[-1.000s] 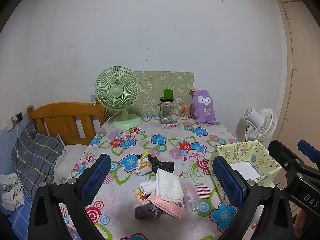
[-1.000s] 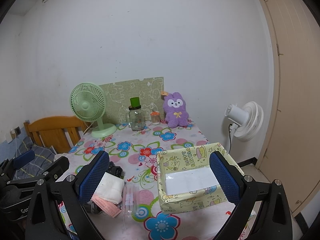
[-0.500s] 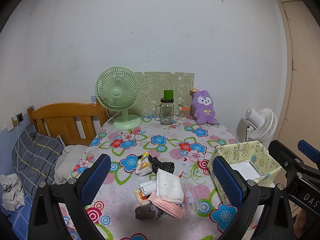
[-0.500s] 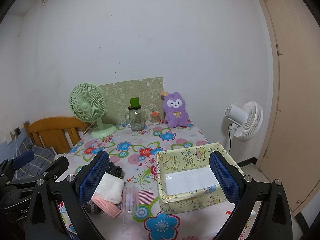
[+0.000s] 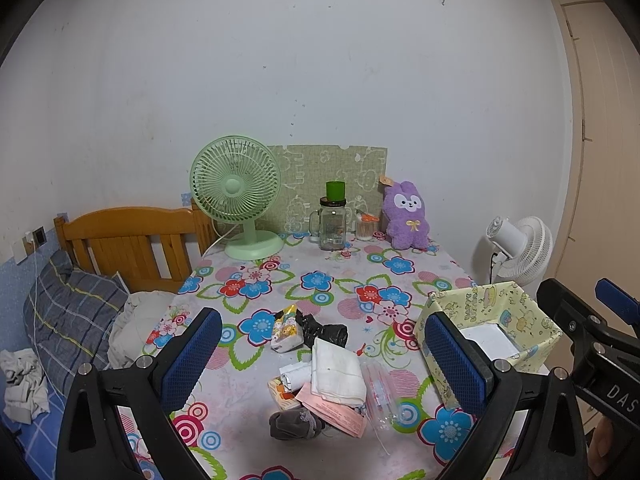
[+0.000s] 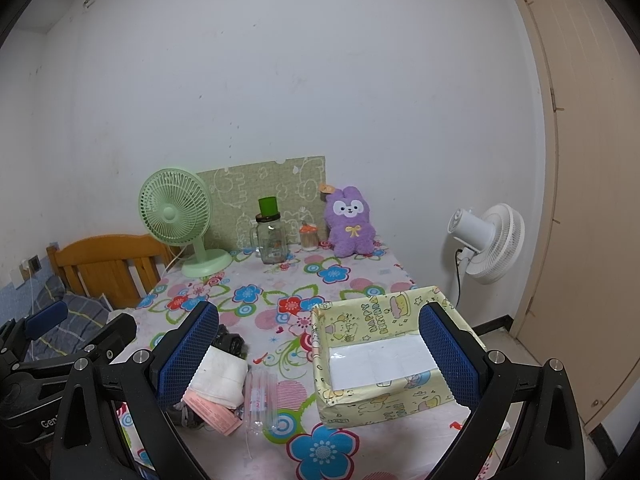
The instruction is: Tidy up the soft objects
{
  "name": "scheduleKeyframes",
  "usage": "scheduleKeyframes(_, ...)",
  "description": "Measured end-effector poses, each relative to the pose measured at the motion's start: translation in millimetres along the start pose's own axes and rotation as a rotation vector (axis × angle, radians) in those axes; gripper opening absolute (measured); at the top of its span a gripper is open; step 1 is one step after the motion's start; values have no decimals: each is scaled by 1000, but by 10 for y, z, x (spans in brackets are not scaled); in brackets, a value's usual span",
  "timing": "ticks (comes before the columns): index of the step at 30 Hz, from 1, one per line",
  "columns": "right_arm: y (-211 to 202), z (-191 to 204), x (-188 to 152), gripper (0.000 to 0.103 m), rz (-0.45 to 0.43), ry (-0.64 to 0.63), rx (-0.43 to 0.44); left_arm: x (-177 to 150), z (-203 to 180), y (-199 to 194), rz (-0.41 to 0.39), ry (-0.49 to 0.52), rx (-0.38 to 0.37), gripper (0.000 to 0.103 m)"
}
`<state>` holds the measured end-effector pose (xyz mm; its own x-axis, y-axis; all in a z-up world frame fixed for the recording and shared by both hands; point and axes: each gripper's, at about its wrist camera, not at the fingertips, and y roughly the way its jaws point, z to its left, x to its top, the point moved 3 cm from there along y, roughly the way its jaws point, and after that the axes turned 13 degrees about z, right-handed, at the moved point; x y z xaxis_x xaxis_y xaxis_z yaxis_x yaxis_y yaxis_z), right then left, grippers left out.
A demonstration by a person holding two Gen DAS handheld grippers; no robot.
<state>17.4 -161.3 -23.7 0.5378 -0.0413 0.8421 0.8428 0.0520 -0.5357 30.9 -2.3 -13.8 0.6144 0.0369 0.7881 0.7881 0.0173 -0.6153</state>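
Both grippers hover above the near edge of a table covered in a flowered cloth point(image 5: 320, 280). The left gripper point(image 5: 320, 364) has its blue-padded fingers spread wide with nothing between them, and the right gripper point(image 6: 320, 356) is likewise wide apart and empty.

The soft things lie in a small heap near the front of the table, between the left gripper's fingers in its own view: a folded white cloth point(image 5: 338, 372), a grey sock point(image 5: 296, 424), a crumpled black bag point(image 5: 324, 330), a printed tissue pack point(image 5: 286, 330), a pink slip of paper point(image 5: 340, 414) and a clear plastic sleeve point(image 5: 378, 394) (its contents are too faint to name).

To the right of the heap, just beside it, stands an open yellow cartoon-print box point(image 6: 360, 320) with a white sheet on its floor.

At the far edge, against the wall, stand a green desk fan point(image 5: 236, 196), a glass mug jar point(image 5: 332, 226) and a purple plush bunny point(image 5: 406, 220).
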Motion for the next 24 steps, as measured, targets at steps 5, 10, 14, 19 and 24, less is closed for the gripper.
scheduleKeyframes(5, -6, -12, 10, 101, -2, 1, -3, 13, 9, 1, -2, 2, 1, 102)
scheduleKeyframes(10, -12, -15, 12, 101, -2, 1, -5, 16, 10, -1, -1, 1, 3, 102)
scheduleKeyframes(14, -12, -14, 11, 101, -4, 2, -5, 9, 8, -4, -4, 3, 4, 101)
scheduleKeyframes(19, -15, -18, 0, 101, -2, 2, -4, 4, 8, -5, 0, 3, 2, 101)
scheduleKeyframes(24, 1, -8, 1, 101, 6, 1, -7, 19, 63, 9, 7, 1, -7, 100)
